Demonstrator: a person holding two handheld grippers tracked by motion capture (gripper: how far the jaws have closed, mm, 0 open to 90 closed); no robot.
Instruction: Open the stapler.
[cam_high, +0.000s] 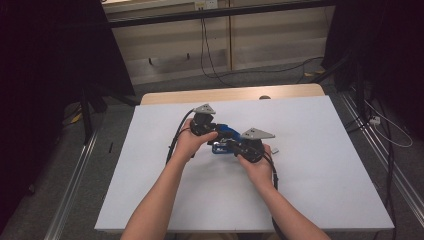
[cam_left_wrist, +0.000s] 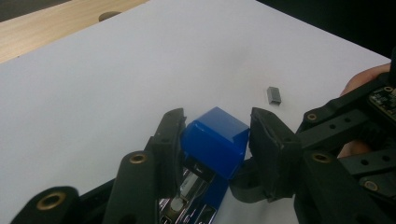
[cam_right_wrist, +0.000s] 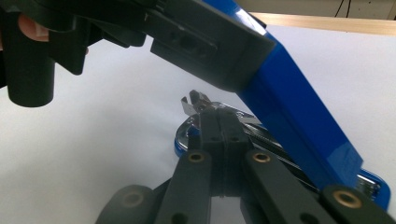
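1. In the high view, the left gripper (cam_high: 214, 133) sits just left of the middle of the frame. The right gripper (cam_high: 231, 146) is beside it, a bit lower and to the right.
2. Between them lies the blue stapler (cam_high: 226, 135) on the white table (cam_high: 310, 165), near the middle of the frame. From up here it is small and partly hidden by the hands and grippers.
3. The left gripper view shows it much closer. The left gripper (cam_left_wrist: 215, 140) holds the stapler's (cam_left_wrist: 215, 142) blue plastic lid by its blocky end, one black jaw on each side, about half open.
4. This view also shows a small grey block of staples (cam_left_wrist: 274, 95) on the table, upper right of the middle. It lies apart from the stapler.
5. At the right edge of this view the right gripper's black frame is cut off.
6. The right gripper view shows the stapler (cam_right_wrist: 299, 121) open. The smooth blue lid slants up to the upper left, and the shiny metal part lies low on the table.
7. The right gripper (cam_right_wrist: 219, 119) has its jaws pressed flat together, right at the shiny metal part. I cannot tell if anything thin is pinched between them.
8. The top left of this view is dark with the left gripper, and its shape is hard to make out.
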